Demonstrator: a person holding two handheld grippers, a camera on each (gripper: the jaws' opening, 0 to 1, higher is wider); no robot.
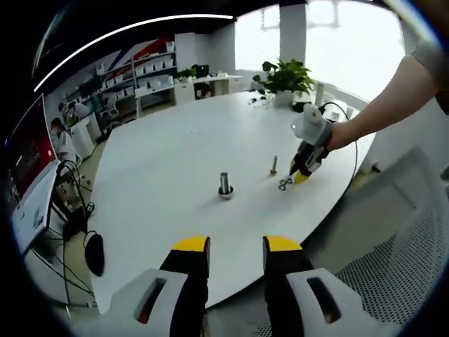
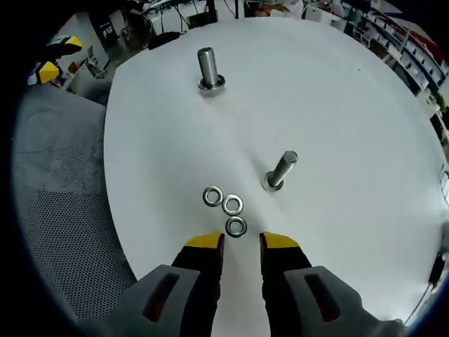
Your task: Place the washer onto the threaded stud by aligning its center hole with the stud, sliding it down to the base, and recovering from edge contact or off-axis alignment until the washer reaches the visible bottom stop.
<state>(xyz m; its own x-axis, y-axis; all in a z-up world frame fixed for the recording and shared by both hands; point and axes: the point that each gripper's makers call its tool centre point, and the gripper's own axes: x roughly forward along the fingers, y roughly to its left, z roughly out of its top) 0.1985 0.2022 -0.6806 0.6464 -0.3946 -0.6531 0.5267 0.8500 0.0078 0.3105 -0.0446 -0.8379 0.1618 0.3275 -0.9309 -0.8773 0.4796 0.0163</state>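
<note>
Three steel washers [image 2: 232, 204] lie in a cluster on the white table [image 2: 337, 105], the nearest washer [image 2: 236, 227] just ahead of my right gripper [image 2: 242, 242], which is open and holds nothing. A slim threaded stud [image 2: 280, 170] stands just right of the washers, and a thicker stud [image 2: 208, 69] stands farther off. In the left gripper view, my left gripper [image 1: 236, 246] is open and empty over the table's near edge. The thick stud [image 1: 225, 184], slim stud [image 1: 273, 165] and washers [image 1: 285, 184] lie ahead of it, with the right gripper [image 1: 307, 165] beside the washers.
A grey mesh chair [image 2: 63, 210] stands by the table edge. A person's arm [image 1: 393, 98] holds the right gripper. A potted plant [image 1: 286, 78] sits at the table's far side. Desks, shelves, a monitor [image 1: 28, 151] and cables [image 1: 74, 203] lie to the left.
</note>
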